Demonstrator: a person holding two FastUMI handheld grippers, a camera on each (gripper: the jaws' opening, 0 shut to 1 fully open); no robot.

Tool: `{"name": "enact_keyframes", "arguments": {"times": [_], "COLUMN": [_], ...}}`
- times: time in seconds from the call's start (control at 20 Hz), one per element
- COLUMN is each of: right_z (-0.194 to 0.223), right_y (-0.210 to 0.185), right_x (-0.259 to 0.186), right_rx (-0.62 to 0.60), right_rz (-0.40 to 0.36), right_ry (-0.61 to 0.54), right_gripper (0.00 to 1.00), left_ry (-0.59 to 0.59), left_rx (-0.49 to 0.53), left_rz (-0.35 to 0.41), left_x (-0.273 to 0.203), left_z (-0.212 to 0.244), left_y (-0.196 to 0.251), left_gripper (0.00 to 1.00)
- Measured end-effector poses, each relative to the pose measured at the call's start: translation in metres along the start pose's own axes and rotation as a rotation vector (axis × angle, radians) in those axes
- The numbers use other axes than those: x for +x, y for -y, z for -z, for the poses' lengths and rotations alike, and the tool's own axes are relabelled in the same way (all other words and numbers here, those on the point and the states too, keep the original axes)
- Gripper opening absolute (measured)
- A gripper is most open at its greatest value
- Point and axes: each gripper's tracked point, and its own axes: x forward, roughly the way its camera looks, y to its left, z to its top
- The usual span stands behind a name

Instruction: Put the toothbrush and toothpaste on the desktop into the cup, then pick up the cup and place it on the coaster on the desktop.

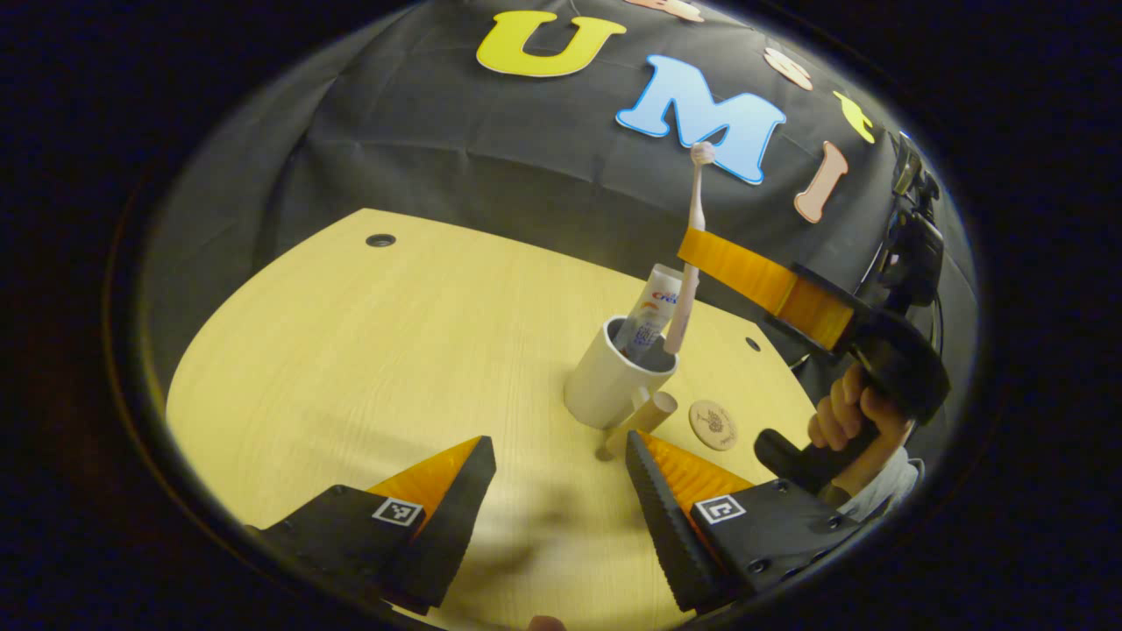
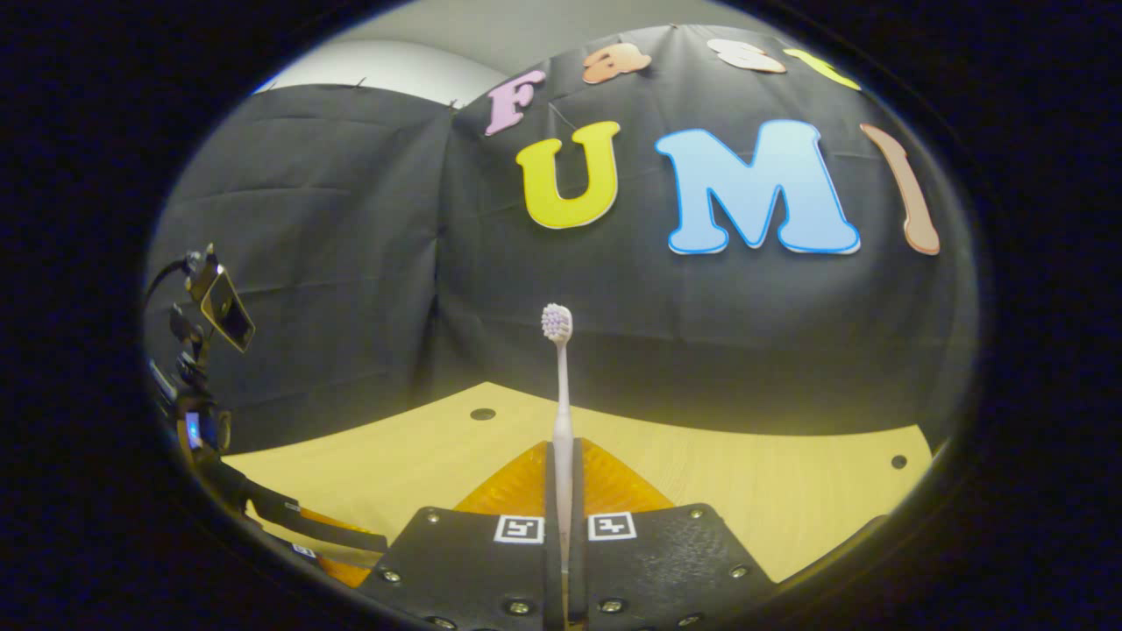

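A white cup (image 1: 609,381) stands on the wooden desktop (image 1: 368,368), with the toothpaste tube (image 1: 653,311) leaning inside it. My right gripper (image 1: 692,250) comes in from the right above the cup, shut on the pink toothbrush (image 1: 697,197). The brush stands upright, bristles up, and its lower end dips inside the cup's rim. In the right gripper view the toothbrush (image 2: 561,386) rises straight from between the closed fingers of the right gripper (image 2: 563,449). My left gripper (image 1: 561,451) hangs open just in front of the cup, holding nothing. The round wooden coaster (image 1: 713,425) lies right of the cup.
A beige handle (image 1: 649,414) sticks out of the cup toward the coaster. A hand (image 1: 846,421) grips the right tool's grip. Small holes (image 1: 380,239) (image 1: 752,343) sit in the desktop. A camera rig (image 2: 206,333) stands at the left edge.
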Motion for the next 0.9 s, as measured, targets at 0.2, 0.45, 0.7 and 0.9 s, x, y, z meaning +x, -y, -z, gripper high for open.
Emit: {"name": "enact_keyframes", "arguments": {"times": [0.2, 0.45, 0.7, 0.9], "right_z": [0.017, 0.033, 0.031, 0.022], "right_y": [-0.011, -0.005, 0.002, 0.009], "right_x": [0.005, 0.009, -0.006, -0.022], "right_rx": [-0.149, -0.152, -0.161, -0.116], "right_rz": [0.013, 0.051, 0.092, 0.120], "right_ry": [0.032, -0.007, -0.021, -0.052], "right_gripper": [0.04, 0.06, 0.31, 0.64], "left_ry": [-0.034, -0.050, -0.053, -0.069], "left_rx": [0.004, 0.015, 0.028, 0.036], "left_rz": [0.005, -0.003, 0.008, 0.013], "left_x": [0.005, 0.007, 0.005, -0.002], "left_z": [0.010, 0.019, 0.017, 0.021], "left_y": [-0.001, -0.008, -0.004, 0.004], "left_gripper": [0.97, 0.95, 0.97, 0.97]}}
